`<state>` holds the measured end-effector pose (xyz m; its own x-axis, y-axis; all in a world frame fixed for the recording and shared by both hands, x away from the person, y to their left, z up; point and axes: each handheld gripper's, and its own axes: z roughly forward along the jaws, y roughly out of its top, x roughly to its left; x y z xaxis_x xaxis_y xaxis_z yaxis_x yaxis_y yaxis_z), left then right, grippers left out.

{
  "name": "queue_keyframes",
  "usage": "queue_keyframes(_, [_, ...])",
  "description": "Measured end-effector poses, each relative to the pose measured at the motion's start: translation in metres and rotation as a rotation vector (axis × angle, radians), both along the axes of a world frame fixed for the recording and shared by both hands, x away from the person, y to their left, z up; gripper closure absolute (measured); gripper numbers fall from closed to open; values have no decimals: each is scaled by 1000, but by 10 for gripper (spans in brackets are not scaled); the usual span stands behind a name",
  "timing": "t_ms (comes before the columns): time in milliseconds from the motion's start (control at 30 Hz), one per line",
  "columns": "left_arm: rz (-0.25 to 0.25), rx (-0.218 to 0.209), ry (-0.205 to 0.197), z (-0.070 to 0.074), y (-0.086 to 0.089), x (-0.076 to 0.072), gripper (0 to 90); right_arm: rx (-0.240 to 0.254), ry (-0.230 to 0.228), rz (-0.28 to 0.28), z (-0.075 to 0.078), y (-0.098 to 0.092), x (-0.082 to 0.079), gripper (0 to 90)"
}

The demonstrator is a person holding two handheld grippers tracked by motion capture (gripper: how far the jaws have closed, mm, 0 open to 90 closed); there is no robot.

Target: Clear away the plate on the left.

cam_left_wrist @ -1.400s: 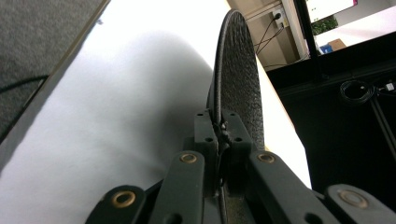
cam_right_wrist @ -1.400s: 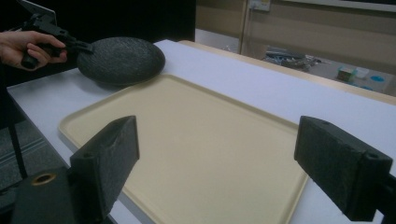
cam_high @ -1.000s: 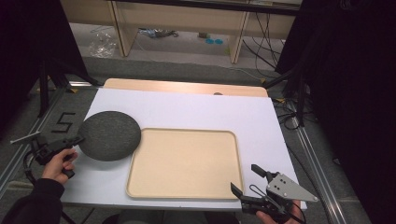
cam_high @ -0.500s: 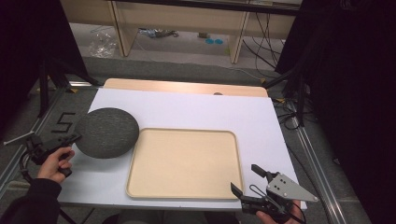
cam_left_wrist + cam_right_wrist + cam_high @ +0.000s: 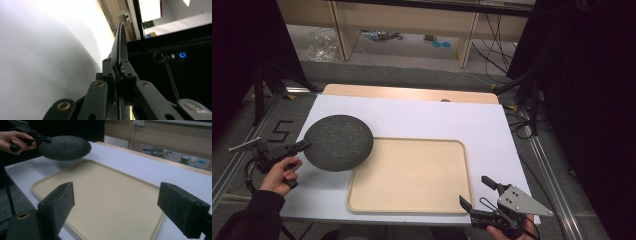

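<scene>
A dark grey speckled round plate (image 5: 338,142) hangs just above the white table, overlapping the left corner of the beige tray (image 5: 412,175). My left gripper (image 5: 303,145) is shut on the plate's left rim, held by a hand at the table's left edge. In the left gripper view the plate (image 5: 120,47) stands edge-on, pinched between the jaws. The right gripper view shows the plate (image 5: 63,147) lifted above the table with the tray (image 5: 105,192) in front. My right gripper (image 5: 477,192) stands open at the tray's near right corner, nothing between its fingers.
The white table top (image 5: 422,120) lies on a wooden board (image 5: 412,93) that shows along the far edge. Black curtains stand left and right. Shelf legs and cables sit on the floor beyond the table.
The left gripper has carried the plate up and to the right, so its edge now overlaps the tray's left corner. The right gripper has stayed in place.
</scene>
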<state>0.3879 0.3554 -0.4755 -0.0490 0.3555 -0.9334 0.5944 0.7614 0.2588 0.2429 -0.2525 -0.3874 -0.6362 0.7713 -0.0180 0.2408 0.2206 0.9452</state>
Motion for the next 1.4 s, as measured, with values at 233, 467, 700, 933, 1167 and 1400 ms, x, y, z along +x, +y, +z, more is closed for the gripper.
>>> queue_keyframes(233, [-70, -12, -17, 1, -22, 3, 845, 4, 2, 9, 0, 0, 0, 151])
queue_keyframes(467, [-149, -4, -27, 4, -46, 5, 844, 12, 19, 5, 0, 0, -1, 150])
queue_keyframes(700, [-201, -3, -25, 3, -69, 5, 842, 10, -5, 6, 1, -2, -1, 150])
queue_keyframes(933, [-258, -11, -21, 1, -88, 5, 836, 18, 8, 12, 0, -1, -1, 151])
queue_keyframes(1167, [-312, 7, 6, 3, -109, 5, 831, 7, 7, 4, -1, 0, -1, 151])
queue_keyframes(1400, [-354, 23, 4, 1, -128, 7, 824, 5, 11, 6, 0, 0, -1, 151])
